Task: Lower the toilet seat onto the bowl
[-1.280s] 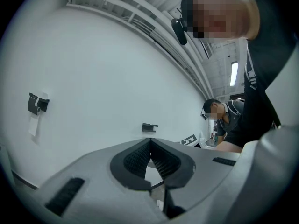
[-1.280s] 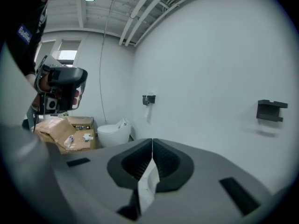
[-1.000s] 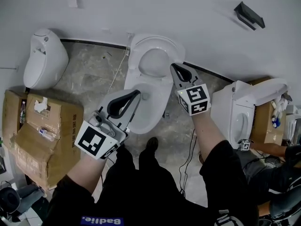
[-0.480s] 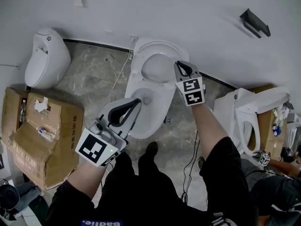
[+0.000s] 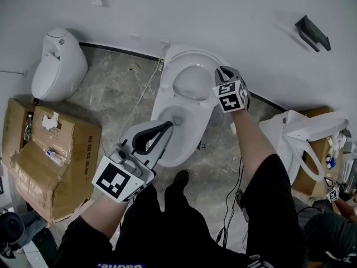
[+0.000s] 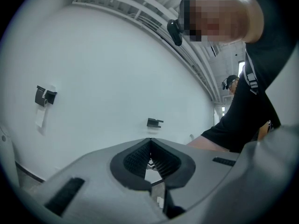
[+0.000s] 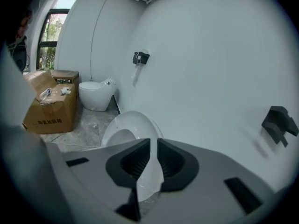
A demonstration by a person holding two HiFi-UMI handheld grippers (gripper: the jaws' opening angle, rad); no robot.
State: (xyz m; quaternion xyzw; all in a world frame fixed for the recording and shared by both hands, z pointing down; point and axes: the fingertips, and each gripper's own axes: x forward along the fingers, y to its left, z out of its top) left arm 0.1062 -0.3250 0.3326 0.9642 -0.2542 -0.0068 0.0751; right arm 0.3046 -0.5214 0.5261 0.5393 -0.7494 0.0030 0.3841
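The white toilet stands in the middle of the head view, its seat (image 5: 191, 78) raised toward the wall above the open bowl (image 5: 177, 132). My right gripper (image 5: 222, 71) is at the seat's right rim. In the right gripper view the seat (image 7: 126, 129) curves away, and its rim runs between the jaws of the right gripper (image 7: 153, 142), which is shut on it. My left gripper (image 5: 167, 125) hovers over the bowl's front, shut with nothing in it. In its own view the left gripper (image 6: 150, 140) points at the bare wall.
A second toilet (image 5: 58, 66) stands at the left by the wall, with cardboard boxes (image 5: 50, 149) below it. A third toilet (image 5: 298, 135) with its lid up is at the right. A cable (image 5: 143, 90) lies on the floor. A dark bracket (image 5: 312, 25) hangs on the wall.
My right gripper has moved up toward the wall and onto the seat's right rim. The left gripper has stayed over the bowl.
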